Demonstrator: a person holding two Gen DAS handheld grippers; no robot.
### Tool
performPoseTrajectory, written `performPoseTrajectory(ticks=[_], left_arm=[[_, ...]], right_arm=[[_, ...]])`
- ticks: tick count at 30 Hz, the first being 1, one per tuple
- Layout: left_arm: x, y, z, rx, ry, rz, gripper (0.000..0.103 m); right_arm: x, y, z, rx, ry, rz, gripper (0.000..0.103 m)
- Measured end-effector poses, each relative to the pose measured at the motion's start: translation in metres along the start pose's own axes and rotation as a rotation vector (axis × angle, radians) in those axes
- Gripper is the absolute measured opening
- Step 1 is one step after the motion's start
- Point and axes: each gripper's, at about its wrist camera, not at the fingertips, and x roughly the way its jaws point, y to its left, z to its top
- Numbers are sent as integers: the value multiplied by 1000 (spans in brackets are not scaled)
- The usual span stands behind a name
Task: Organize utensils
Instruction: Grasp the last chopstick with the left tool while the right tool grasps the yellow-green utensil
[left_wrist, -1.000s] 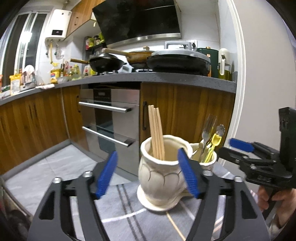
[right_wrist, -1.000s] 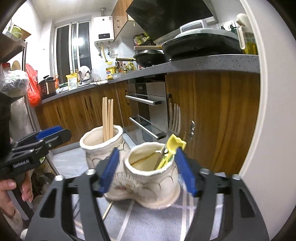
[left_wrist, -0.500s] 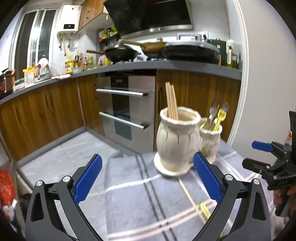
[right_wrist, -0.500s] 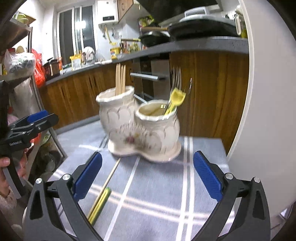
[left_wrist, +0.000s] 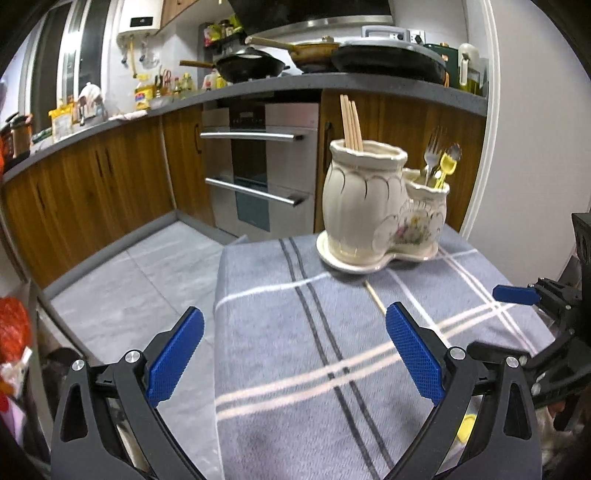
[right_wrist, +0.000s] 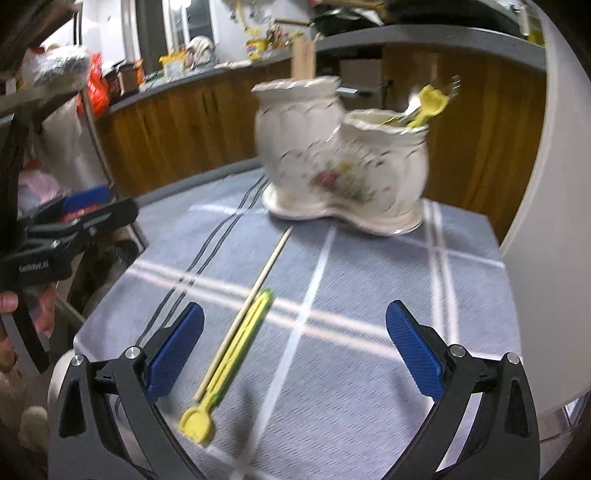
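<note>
Left wrist view: left tongs (left_wrist: 293, 354) spread wide, holding nothing, above the grey striped cloth (left_wrist: 295, 387) on the counter. Twin ceramic holder (left_wrist: 380, 210) stands at the cloth's far end; chopsticks (left_wrist: 351, 123) upright in the taller pot, fork and yellow utensils (left_wrist: 441, 166) in the lower one. One loose chopstick (left_wrist: 375, 297) lies just in front of the holder's base. Right tongs (left_wrist: 517, 295) at the right edge; from here I cannot tell their gap.

Right wrist view (blurred): right tongs (right_wrist: 293, 354) wide, holding nothing. Loose chopstick (right_wrist: 255, 291) and a yellow utensil (right_wrist: 236, 350) lie side by side, touching or nearly so, between tongs and holder (right_wrist: 343, 158).

Risks: pinching both pieces at once; thin chopstick slipping or rolling on cloth; knocking the holder when inserting. Left tongs (right_wrist: 74, 221) near the left edge could crowd the approach.
</note>
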Motion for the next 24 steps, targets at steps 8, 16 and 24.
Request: performPoseTrajectory(ticks=[8, 16, 24], left_arm=[[4, -5, -9, 14, 29, -6, 98], [7, -12, -11, 22, 42, -19, 98], [18, -37, -13, 43, 101, -66, 98]], right_arm=[[18, 17, -9, -14, 106, 42, 59], [26, 20, -14, -8, 154, 64, 20], [17, -12, -14, 76, 121, 30, 10]])
